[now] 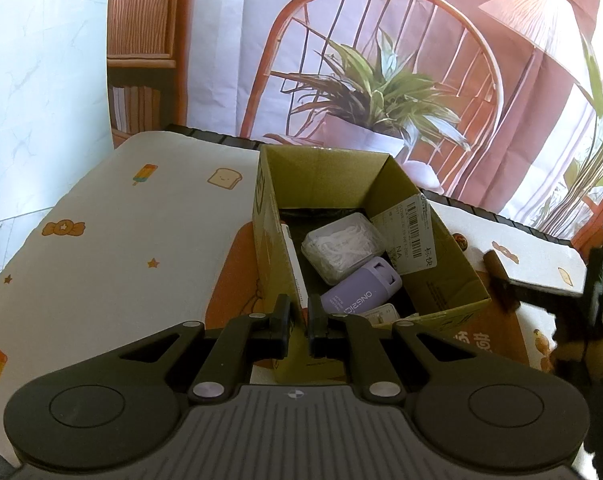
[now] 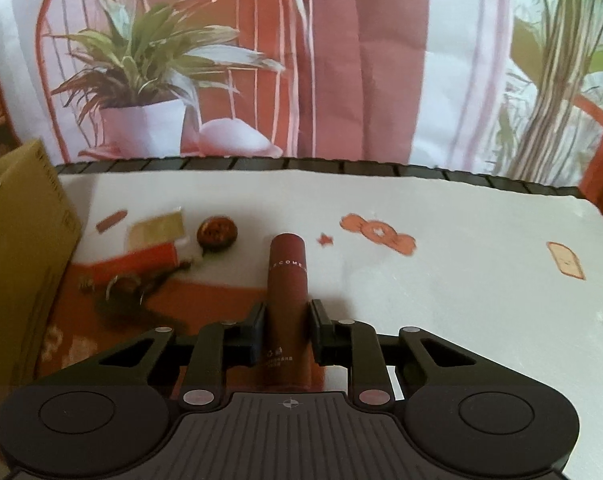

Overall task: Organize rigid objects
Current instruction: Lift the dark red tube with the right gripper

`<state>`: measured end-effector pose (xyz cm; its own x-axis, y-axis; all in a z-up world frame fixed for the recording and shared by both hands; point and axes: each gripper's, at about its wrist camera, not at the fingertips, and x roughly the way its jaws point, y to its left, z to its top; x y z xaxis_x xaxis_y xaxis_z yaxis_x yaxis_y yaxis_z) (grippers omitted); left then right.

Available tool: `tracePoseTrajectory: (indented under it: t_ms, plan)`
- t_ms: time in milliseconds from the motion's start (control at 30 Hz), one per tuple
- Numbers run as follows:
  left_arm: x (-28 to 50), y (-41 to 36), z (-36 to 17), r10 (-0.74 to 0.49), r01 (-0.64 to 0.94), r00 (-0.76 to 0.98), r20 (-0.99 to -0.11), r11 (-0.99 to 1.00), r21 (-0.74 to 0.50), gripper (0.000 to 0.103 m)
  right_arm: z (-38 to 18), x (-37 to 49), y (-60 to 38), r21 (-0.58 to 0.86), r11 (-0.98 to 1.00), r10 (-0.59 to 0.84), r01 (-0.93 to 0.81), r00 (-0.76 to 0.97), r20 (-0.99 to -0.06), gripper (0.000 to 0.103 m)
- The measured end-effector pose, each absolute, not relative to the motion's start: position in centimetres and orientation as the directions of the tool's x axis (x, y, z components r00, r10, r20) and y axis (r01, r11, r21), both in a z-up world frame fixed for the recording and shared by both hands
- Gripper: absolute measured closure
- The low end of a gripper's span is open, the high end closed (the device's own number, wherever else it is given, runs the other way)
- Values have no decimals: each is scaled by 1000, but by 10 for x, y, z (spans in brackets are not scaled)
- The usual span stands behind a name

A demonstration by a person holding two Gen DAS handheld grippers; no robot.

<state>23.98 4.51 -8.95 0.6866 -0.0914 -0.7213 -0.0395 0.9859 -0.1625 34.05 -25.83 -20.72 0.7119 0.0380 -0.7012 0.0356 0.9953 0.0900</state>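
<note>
The right gripper (image 2: pixel 287 330) has its jaws closed in around a dark red tube (image 2: pixel 288 288) lying on the tablecloth (image 2: pixel 481 280) at mid-frame, pads at or just off its sides. A firm, centred pinch before lifting should stop it rolling. The left gripper (image 1: pixel 299 322) is closed on the near wall of the cardboard box (image 1: pixel 437 280), steadying it at lower centre of its view.

You could read "ONGSIC" on the purple case (image 1: pixel 360 286), "NA" on the box's white label (image 1: pixel 415 236), and "COME" on the maroon tube (image 2: pixel 287 280).
</note>
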Motion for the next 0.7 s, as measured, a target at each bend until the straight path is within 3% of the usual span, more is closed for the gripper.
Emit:
tracePoseTrajectory:
  t_ms: [700]
  plan:
    - [241, 45, -89, -89, -39, 685, -723, 987, -158, 92, -201, 267, -237, 70, 997, 34, 20, 721, -692, 82]
